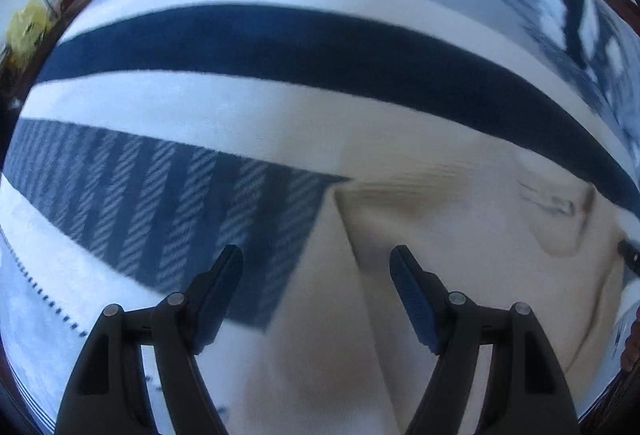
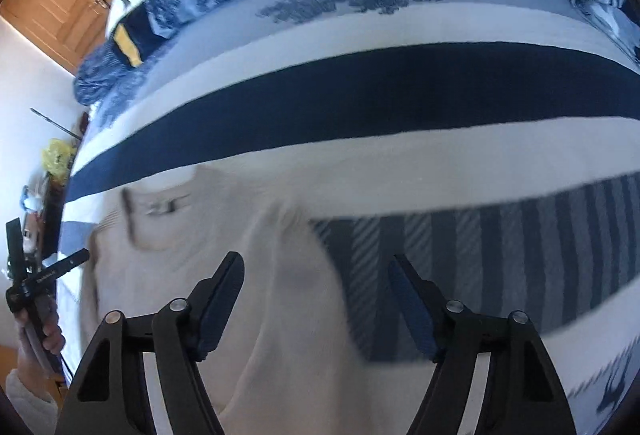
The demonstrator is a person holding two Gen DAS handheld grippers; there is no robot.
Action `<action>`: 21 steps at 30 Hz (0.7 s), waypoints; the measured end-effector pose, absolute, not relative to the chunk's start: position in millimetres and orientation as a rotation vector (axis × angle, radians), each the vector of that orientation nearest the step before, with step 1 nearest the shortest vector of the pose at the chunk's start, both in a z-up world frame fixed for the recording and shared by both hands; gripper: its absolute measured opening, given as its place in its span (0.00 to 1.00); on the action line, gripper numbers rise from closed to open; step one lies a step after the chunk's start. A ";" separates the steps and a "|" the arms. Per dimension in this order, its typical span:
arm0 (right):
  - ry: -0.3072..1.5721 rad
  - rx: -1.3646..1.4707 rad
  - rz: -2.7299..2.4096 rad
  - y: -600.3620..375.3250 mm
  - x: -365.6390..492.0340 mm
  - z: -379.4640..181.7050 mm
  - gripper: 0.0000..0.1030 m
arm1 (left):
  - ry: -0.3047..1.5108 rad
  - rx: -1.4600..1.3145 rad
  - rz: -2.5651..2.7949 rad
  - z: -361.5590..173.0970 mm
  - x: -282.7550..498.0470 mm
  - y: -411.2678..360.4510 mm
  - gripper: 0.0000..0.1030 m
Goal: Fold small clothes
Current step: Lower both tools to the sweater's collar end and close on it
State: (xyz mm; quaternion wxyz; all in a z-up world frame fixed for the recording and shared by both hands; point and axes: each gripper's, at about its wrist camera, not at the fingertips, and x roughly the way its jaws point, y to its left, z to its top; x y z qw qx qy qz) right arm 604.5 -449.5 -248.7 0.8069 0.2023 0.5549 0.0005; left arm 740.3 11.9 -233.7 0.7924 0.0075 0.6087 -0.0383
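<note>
Jaws on both my grippers stood wide apart, nothing btwn them. Left gripper hung over the cream sweater, which lay flat on the blue-striped bedspread. Right gripper hovered over its other side, collar facing away from me.

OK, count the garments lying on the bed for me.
2 that I can make out. A cream sweater lies spread on the striped blanket, under both open grippers. A dark blue and yellow garment sits crumpled at the far end. More may be hidden.
</note>
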 end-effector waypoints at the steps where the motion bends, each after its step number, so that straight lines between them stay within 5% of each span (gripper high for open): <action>1: 1.202 0.421 -0.023 -450.6 611.0 -254.7 0.67 | 1.315 0.022 -0.066 -236.8 743.6 12.1 0.71; 3: 1.235 0.386 -0.057 -447.9 617.9 -263.9 0.53 | 1.334 -0.006 -0.038 -244.6 750.2 11.9 0.67; 4: 1.239 0.387 -0.048 -445.2 621.7 -266.2 0.46 | 1.321 -0.027 -0.028 -243.1 751.8 11.9 0.48; 6: 1.236 0.383 -0.042 -438.4 625.2 -266.7 0.14 | 1.309 -0.087 -0.074 -236.7 752.7 8.3 0.05; 13: 1.174 0.297 -0.069 -426.5 604.3 -230.2 0.06 | 1.223 -0.112 -0.107 -180.6 710.8 26.9 0.04; 21: 1.029 0.281 0.021 -411.8 470.1 -145.6 0.06 | 1.059 -0.183 -0.211 -84.7 566.3 72.6 0.04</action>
